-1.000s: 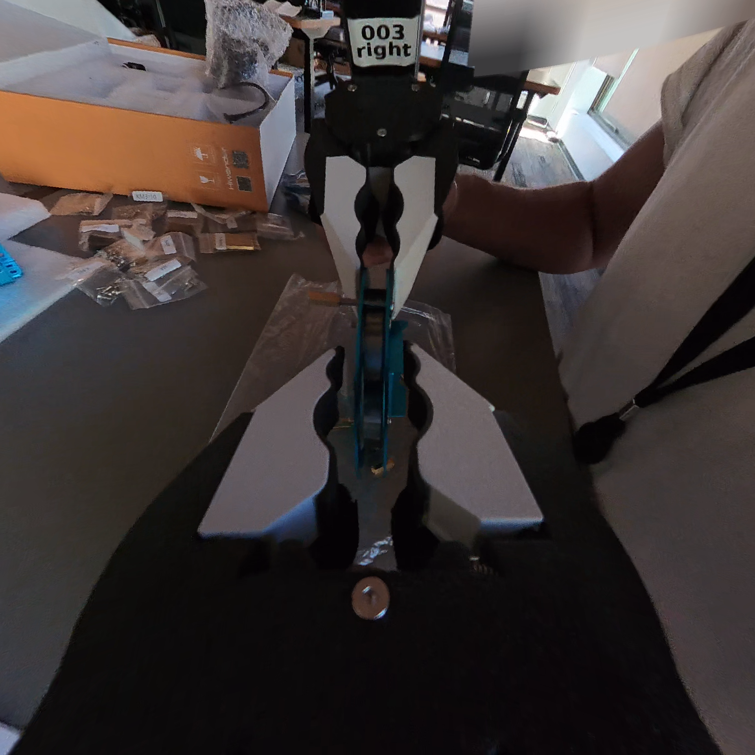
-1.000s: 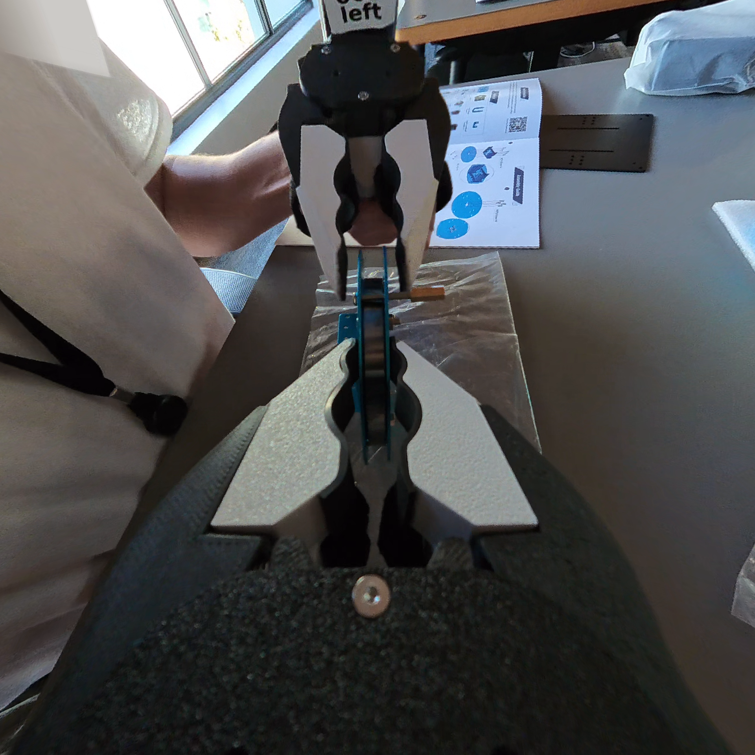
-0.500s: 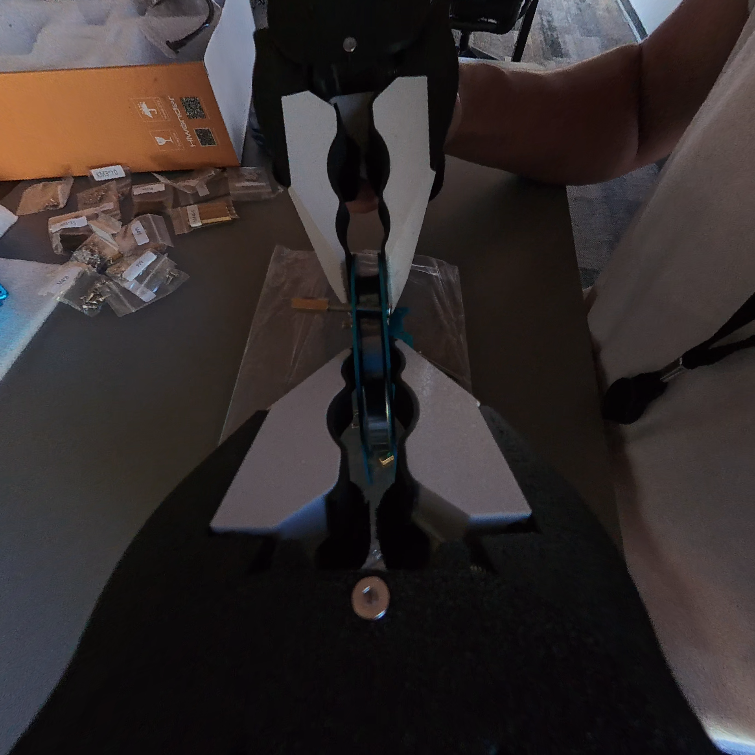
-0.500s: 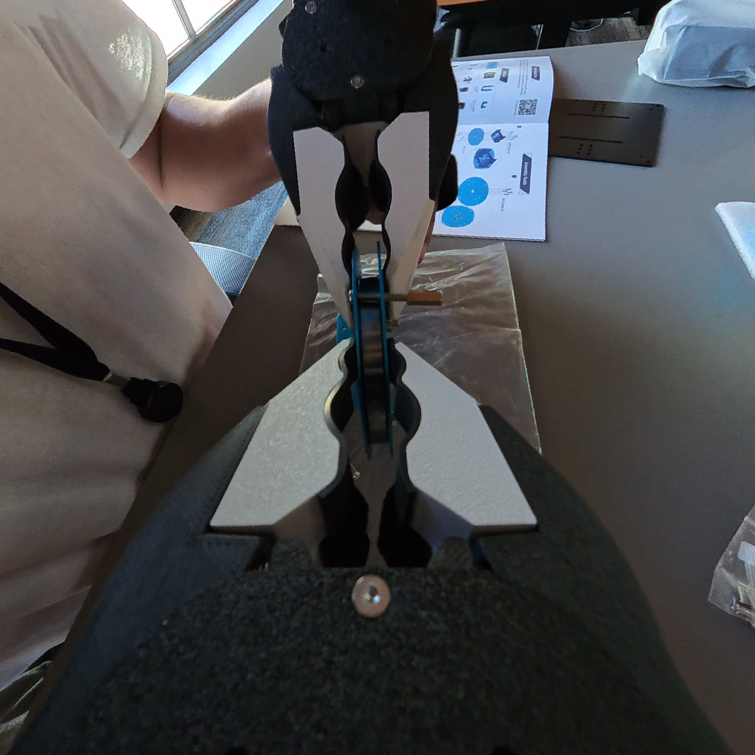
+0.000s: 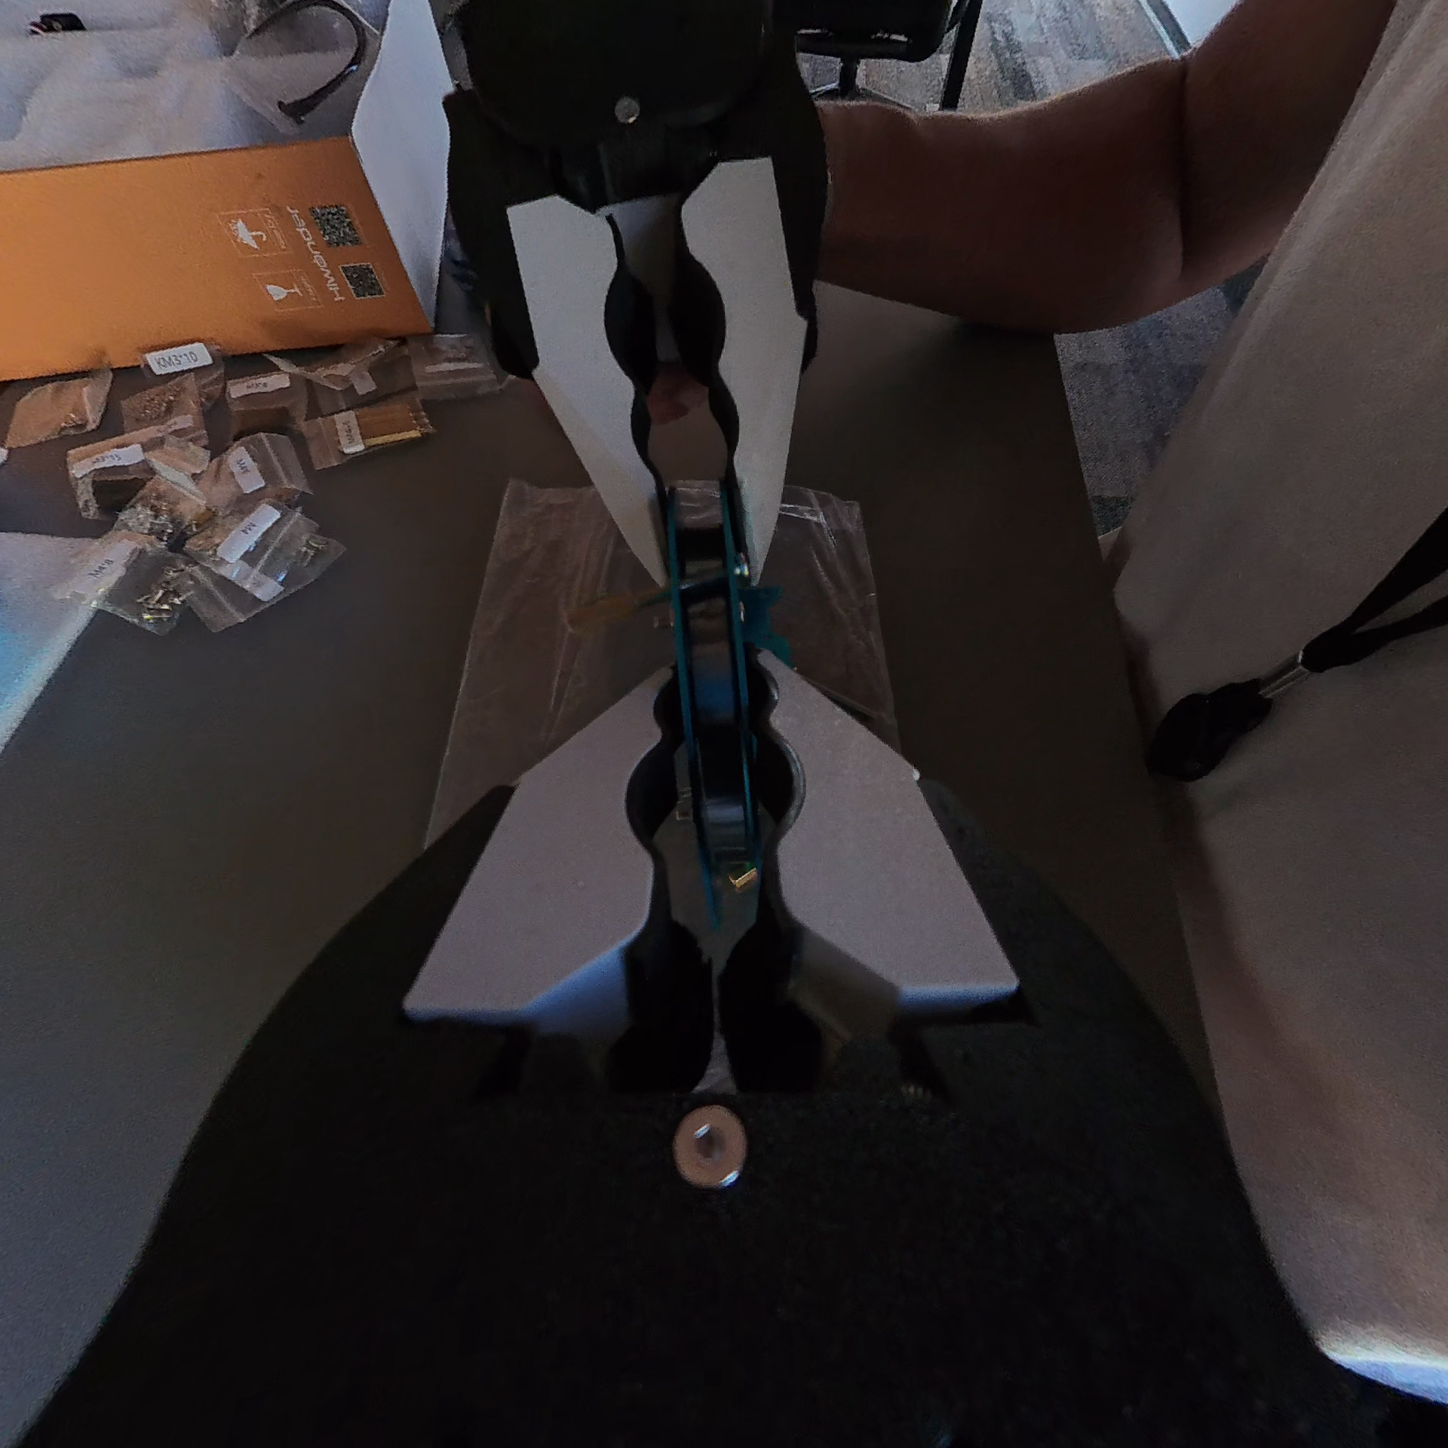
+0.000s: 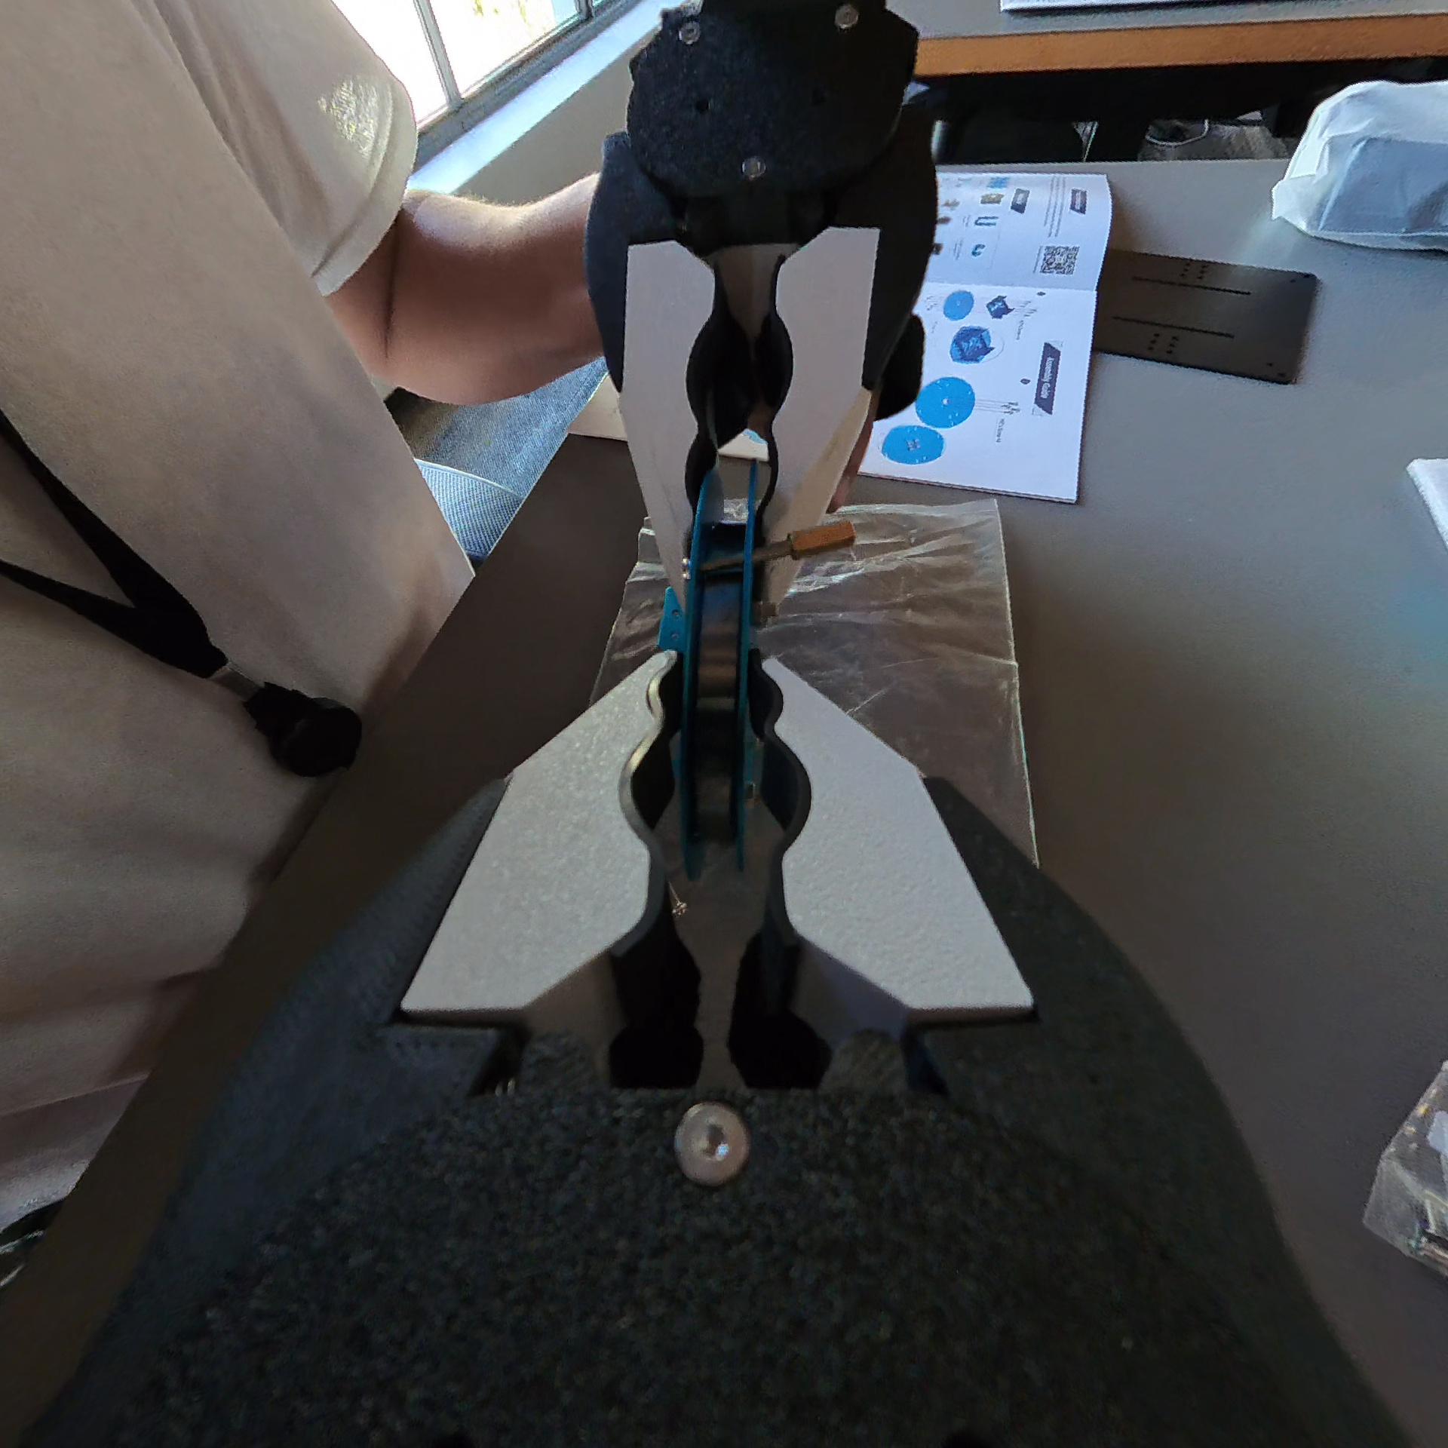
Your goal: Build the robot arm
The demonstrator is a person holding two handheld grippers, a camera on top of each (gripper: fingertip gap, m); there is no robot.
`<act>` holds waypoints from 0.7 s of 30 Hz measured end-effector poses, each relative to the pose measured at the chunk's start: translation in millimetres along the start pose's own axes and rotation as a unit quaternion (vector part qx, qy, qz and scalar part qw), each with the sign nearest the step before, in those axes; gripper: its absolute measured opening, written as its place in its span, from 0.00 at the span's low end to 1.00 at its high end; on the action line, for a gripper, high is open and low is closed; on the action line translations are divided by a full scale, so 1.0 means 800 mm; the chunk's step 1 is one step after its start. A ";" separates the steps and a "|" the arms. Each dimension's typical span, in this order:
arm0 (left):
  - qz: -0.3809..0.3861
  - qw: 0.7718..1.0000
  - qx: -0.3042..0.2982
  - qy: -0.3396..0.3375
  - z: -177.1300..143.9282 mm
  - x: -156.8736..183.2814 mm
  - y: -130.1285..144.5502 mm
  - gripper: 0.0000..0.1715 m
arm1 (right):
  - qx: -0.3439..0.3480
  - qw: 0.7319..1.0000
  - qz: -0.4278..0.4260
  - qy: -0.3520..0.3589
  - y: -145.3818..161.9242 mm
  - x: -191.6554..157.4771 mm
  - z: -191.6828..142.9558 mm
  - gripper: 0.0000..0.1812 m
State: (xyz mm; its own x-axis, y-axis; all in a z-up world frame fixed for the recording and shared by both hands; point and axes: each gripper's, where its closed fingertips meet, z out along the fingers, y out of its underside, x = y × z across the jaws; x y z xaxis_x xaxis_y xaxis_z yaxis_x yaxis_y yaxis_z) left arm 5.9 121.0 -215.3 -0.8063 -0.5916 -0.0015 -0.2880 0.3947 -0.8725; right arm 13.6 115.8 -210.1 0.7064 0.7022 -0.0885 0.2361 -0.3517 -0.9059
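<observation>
A blue wheel assembly [image 6: 714, 721] is clamped between left hand-held gripper [image 5: 709, 689] and right hand-held gripper [image 6: 713, 689], apparently above a plastic bag [image 6: 901, 627] on the desk [image 6: 1254, 705].

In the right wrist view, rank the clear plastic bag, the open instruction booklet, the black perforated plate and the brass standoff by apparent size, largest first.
1. clear plastic bag
2. instruction booklet, farther off, so its true size is unsure
3. black perforated plate
4. brass standoff

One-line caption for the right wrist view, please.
Two tools grip a blue wheel from opposite ends above a plastic bag.
</observation>
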 end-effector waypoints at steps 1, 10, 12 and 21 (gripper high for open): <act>-0.001 1.000 0.000 -0.003 0.000 0.000 0.000 0.08 | 0.000 1.000 0.005 0.000 0.000 0.001 0.000 0.08; -0.037 0.999 0.009 -0.033 0.002 -0.001 -0.003 0.08 | -0.029 0.998 0.020 0.045 0.003 0.002 -0.002 0.07; -0.046 0.998 0.016 -0.039 0.002 0.000 -0.005 0.08 | -0.034 0.998 0.014 0.046 0.003 0.002 -0.001 0.07; -0.065 0.997 0.018 -0.042 -0.005 0.002 -0.013 0.08 | -0.034 0.999 0.011 0.041 0.002 0.000 0.000 0.07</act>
State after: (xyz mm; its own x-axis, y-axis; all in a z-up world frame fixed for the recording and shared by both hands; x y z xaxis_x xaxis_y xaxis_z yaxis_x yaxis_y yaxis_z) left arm 5.4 118.9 -204.2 -0.7165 -0.6937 0.0731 -0.3674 0.2863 -0.8849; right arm 14.0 115.4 -211.8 0.7639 0.6414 -0.0706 0.2626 -0.4089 -0.8740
